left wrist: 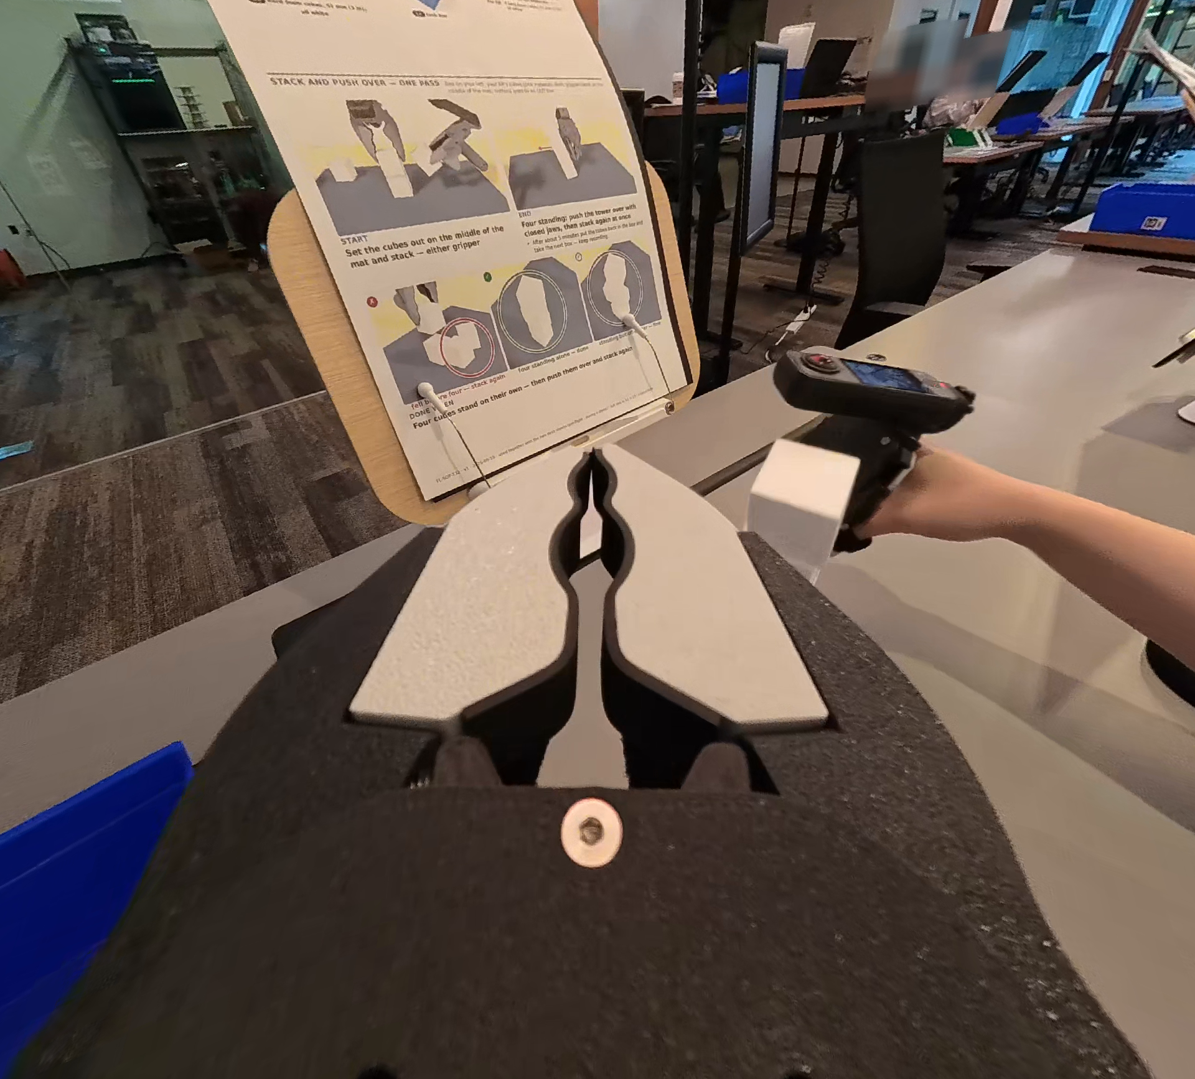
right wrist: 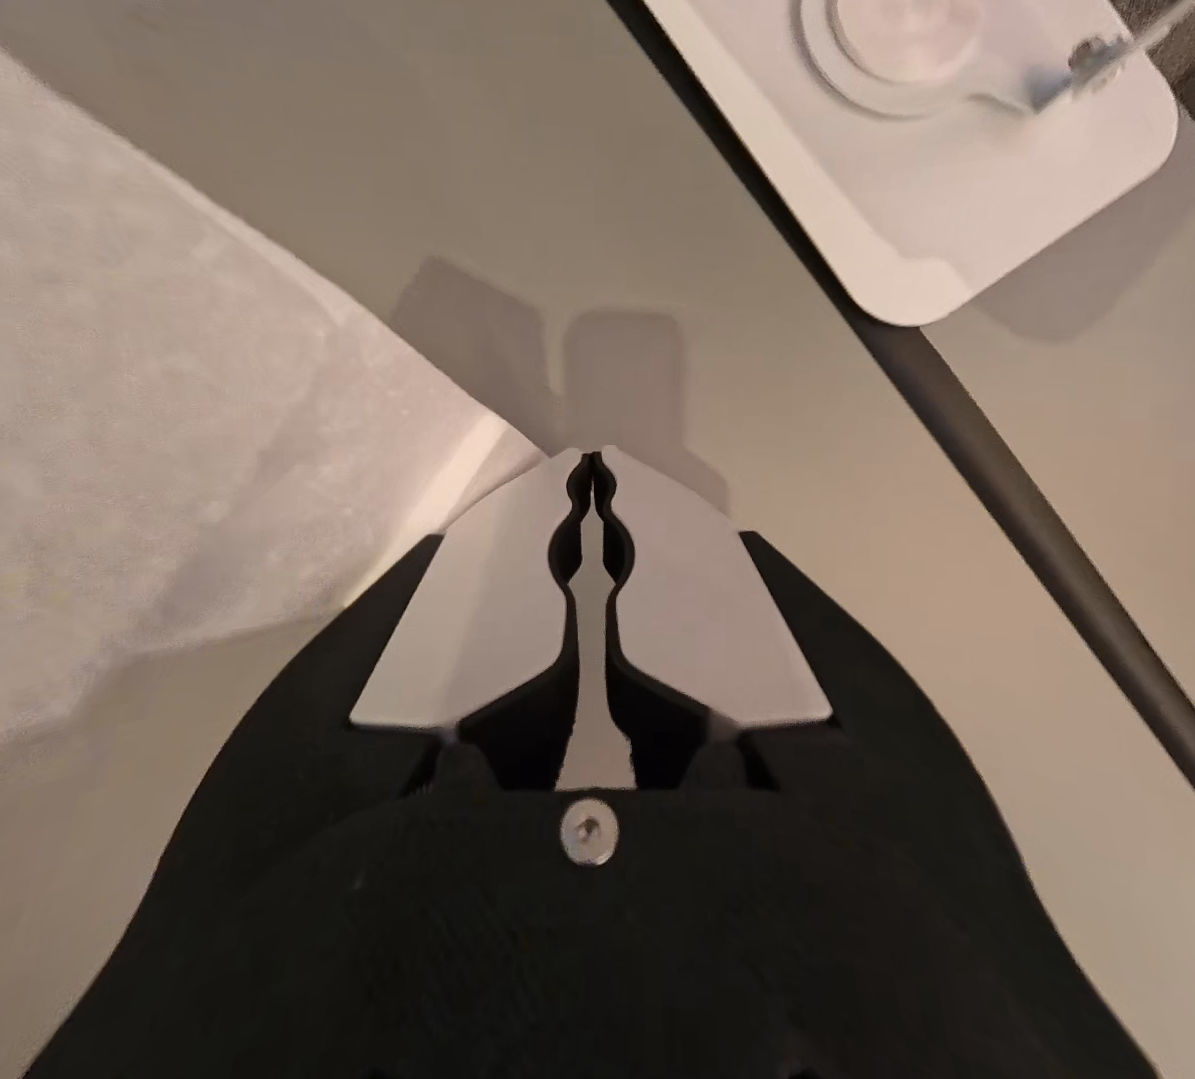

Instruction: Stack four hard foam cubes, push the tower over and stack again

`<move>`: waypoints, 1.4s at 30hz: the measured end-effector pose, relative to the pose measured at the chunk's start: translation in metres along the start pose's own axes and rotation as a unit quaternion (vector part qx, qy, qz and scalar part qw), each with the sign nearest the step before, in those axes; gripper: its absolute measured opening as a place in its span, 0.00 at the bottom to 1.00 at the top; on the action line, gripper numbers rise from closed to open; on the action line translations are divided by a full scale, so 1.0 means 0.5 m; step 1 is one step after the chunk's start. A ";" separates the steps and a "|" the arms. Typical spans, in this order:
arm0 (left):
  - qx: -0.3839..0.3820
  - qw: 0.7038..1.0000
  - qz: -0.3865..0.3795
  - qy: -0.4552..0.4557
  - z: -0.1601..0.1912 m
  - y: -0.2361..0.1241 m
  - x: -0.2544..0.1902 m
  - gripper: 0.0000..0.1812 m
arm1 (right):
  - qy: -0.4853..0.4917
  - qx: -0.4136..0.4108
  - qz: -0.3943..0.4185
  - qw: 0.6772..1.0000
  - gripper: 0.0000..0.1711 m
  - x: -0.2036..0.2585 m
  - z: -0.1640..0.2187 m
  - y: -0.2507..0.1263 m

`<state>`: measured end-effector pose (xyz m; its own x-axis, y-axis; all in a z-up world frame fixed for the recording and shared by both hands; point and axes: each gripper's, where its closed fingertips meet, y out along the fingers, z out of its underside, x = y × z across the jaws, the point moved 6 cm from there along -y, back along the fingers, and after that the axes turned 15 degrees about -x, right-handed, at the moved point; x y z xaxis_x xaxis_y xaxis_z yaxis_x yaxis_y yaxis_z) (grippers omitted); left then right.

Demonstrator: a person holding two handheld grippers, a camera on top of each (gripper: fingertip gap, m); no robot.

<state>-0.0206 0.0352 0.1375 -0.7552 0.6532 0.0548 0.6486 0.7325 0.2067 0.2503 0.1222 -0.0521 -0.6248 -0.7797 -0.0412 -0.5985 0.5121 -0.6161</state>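
In the left wrist view, the left gripper (left wrist: 592, 456) is sitting at frame centre with its tips pressed together, gripping nothing, and pointing at the instruction sheet (left wrist: 427, 156) on its wooden board. To the right of it, a white foam cube (left wrist: 798, 501) is standing against the front of the right gripper (left wrist: 866, 466), which a hand (left wrist: 931, 495) is holding over the grey table (left wrist: 1009, 595).

In the right wrist view, a blurred white cube (right wrist: 149, 466) is filling the left side, its corner just beside the tips of the right gripper, whose tips are meeting at centre around nothing. A white stand base (right wrist: 905, 97) is lying at upper right.
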 end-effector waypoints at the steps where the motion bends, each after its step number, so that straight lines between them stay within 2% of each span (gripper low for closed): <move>1: 0.003 1.000 -0.001 0.002 0.001 0.000 -0.001 0.00 | -0.015 -0.001 0.000 1.000 0.00 0.011 -0.006 -0.005; 8: 0.019 1.000 -0.010 0.020 0.001 -0.004 -0.007 0.00 | -0.088 -0.018 0.031 0.995 0.01 0.052 -0.027 -0.062; 13: 0.042 0.999 -0.016 0.023 0.008 -0.010 -0.005 0.05 | -0.119 -0.068 0.067 0.988 0.01 0.030 0.018 -0.118; 17: 0.056 0.998 -0.015 0.018 0.011 -0.005 -0.016 0.14 | -0.064 -0.185 0.041 0.980 0.07 -0.014 0.078 -0.142; 20: 0.051 0.997 -0.040 0.038 -0.006 -0.006 -0.035 0.22 | -0.016 -0.289 0.039 0.956 0.11 -0.049 0.127 -0.158; 23: 0.040 0.996 -0.033 0.068 -0.031 -0.013 -0.084 0.23 | -0.001 -0.300 0.061 0.952 0.15 -0.075 0.149 -0.179; 26: 0.068 0.990 -0.028 0.118 -0.032 -0.029 -0.133 0.28 | 0.003 -0.342 0.057 0.938 0.16 -0.068 0.157 -0.200; 28: 0.089 0.983 -0.043 0.152 -0.024 -0.042 -0.151 0.29 | 0.001 -0.336 0.060 0.940 0.16 -0.068 0.163 -0.202; 32: 0.125 0.977 -0.012 0.171 0.021 -0.059 -0.185 0.30 | -0.004 -0.336 0.050 0.941 0.17 -0.064 0.162 -0.197; 35: 0.154 0.974 -0.030 0.164 0.065 -0.101 -0.193 0.32 | -0.009 -0.337 0.039 0.941 0.17 -0.057 0.158 -0.194; 37: 0.149 0.981 -0.042 0.115 0.100 -0.148 -0.213 0.34 | -0.014 -0.336 0.035 0.941 0.18 -0.054 0.156 -0.193; 40: 0.128 0.990 -0.054 0.028 0.171 -0.230 -0.259 0.45 | -0.012 -0.342 0.032 0.939 0.19 -0.053 0.152 -0.193; 42: 0.133 0.988 -0.071 0.007 0.231 -0.278 -0.283 0.49 | 0.001 -0.351 0.019 0.936 0.21 -0.051 0.151 -0.193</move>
<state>0.0072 -0.1369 -0.0119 -0.8402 0.5391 0.0582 0.5367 0.8422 -0.0517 0.3618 0.0658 -0.0509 -0.6528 -0.7558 -0.0512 -0.7575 0.6506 0.0548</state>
